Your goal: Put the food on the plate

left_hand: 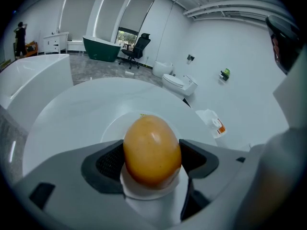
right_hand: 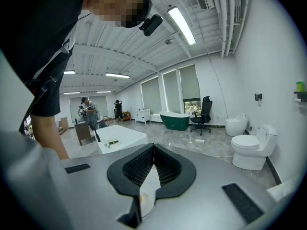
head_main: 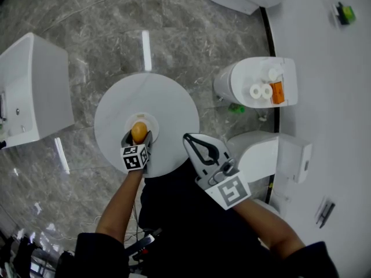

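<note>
**Left side.** Your left tongs (head_main: 139, 135) pinch the orange, egg-shaped food (head_main: 138, 131) from both sides, directly over the plate (head_main: 152, 122). Whether the food touches the plate cannot be told. In the left gripper view the food (left_hand: 152, 149) fills the gap of the tongs, with the plate's rim (left_hand: 112, 124) showing beyond it.

**Setting.** The plate lies on the round white tabletop (head_main: 168, 94).

**Right side.** Your right tongs (head_main: 189, 139) are pressed together with nothing between them, to the right of the plate and apart from it.
</note>
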Tool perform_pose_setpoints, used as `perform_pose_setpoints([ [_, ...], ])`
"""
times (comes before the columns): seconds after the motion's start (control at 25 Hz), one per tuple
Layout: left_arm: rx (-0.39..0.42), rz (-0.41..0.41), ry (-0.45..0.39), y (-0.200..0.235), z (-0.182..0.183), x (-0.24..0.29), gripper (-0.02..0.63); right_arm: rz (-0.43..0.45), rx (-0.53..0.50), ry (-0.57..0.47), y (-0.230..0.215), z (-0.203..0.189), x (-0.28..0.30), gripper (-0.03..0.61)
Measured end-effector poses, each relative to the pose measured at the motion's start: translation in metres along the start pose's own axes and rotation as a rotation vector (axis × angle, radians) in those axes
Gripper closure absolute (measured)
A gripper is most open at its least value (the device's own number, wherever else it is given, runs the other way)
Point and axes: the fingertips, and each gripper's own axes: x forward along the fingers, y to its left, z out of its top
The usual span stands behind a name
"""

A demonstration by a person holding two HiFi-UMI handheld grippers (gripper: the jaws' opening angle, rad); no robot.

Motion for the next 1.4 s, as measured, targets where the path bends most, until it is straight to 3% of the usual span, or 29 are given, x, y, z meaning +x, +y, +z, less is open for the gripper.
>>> perform_pose_setpoints([
  [1.08, 0.072, -0.006, -0.082, -0.009, 0.012, -0.027, 0.276, 0.088, -0.01, -0.019, 0.033, 0.005, -0.002, 0.571],
  [1.4, 0.069, -0.014, -0.098, -0.009, 0.009, -0.04, 0.276, 0.059, -0.03, -0.047, 0.042, 0.011, -0.011, 0.571],
])
